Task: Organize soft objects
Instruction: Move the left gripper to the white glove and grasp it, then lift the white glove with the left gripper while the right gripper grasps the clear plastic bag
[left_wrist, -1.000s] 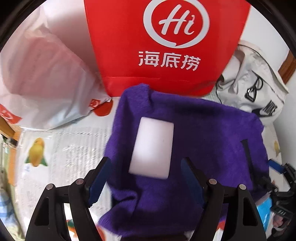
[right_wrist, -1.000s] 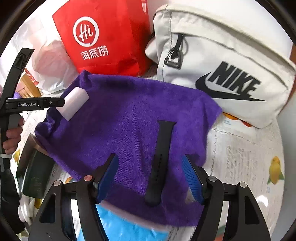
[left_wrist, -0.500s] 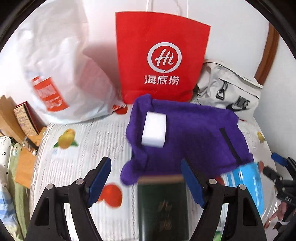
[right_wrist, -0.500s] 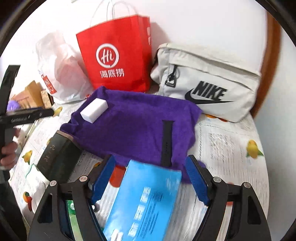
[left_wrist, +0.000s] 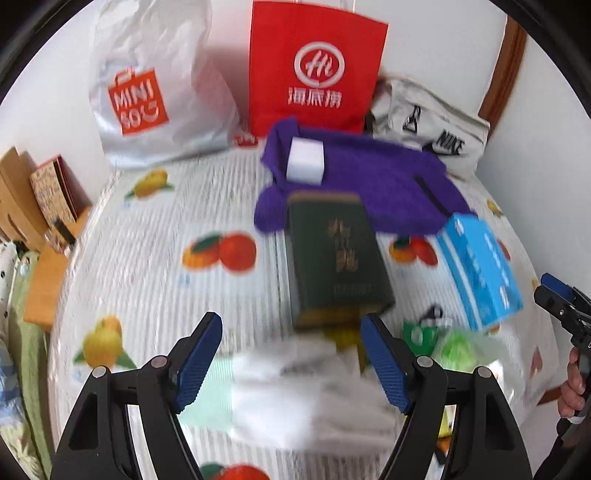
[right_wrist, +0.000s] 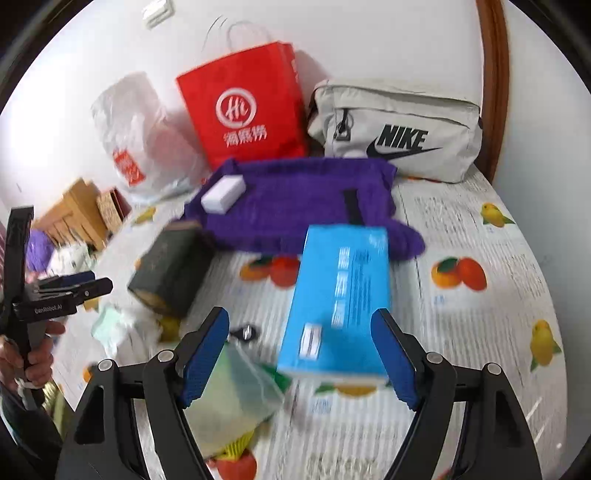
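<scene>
The purple towel (right_wrist: 295, 199) lies spread at the far side of the fruit-print table (right_wrist: 480, 332), a white sponge (right_wrist: 223, 194) on its left end. Nearer sit a blue box (right_wrist: 340, 295) and green tin (right_wrist: 170, 266). Both the left gripper (left_wrist: 291, 362) and right gripper (right_wrist: 299, 354) gape empty; I'd settle each squarely over one soft piece before closing.

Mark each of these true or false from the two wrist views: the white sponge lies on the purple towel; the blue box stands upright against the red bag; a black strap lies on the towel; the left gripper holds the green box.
1. The white sponge lies on the purple towel. True.
2. The blue box stands upright against the red bag. False: it lies flat on the tablecloth, in front of the towel.
3. A black strap lies on the towel. True.
4. The left gripper holds the green box. False: its jaws are open and empty, the box beyond them.
</scene>
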